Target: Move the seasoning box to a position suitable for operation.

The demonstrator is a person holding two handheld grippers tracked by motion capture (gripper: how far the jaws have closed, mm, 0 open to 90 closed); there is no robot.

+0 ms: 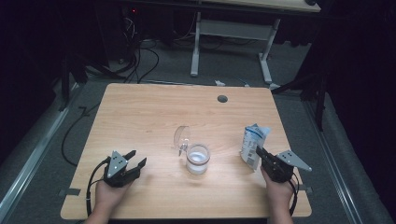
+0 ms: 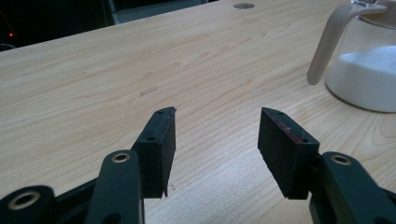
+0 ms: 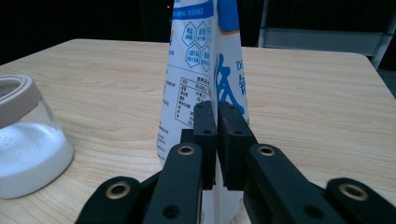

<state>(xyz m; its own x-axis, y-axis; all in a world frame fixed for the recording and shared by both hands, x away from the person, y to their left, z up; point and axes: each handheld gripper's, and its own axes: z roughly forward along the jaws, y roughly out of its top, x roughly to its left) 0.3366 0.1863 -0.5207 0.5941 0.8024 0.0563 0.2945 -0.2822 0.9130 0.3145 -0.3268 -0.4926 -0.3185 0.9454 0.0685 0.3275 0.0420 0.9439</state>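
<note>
Progress looks early to middling: the clear glass jar with a beige rim [image 1: 197,159], part-filled with white powder, stands open near the middle of the pale wooden bench [image 1: 140,116], its clear hinged lid [image 1: 181,136] tipped up at the jar's eleven o'clock. The white-and-blue printed pouch [image 1: 253,143] stands upright at the jar's three o'clock, well apart from it. The right gripper [image 1: 259,152] has its jaws pinched on the pouch's edge, a thin fold of the pack between the pads, as the right gripper view shows. The left gripper [image 1: 135,158] lies at the jar's nine o'clock, jaws released and holding nothing. By my reading, the pouch is gripped but not lifted; carrying it to the jar and pouring remain.

The bench is bare otherwise, with a round cable hole [image 1: 222,99] at its far side. Beyond it, a dim room: grey floor, loose black cables [image 1: 140,58], and the white legs of another table [image 1: 195,46].
</note>
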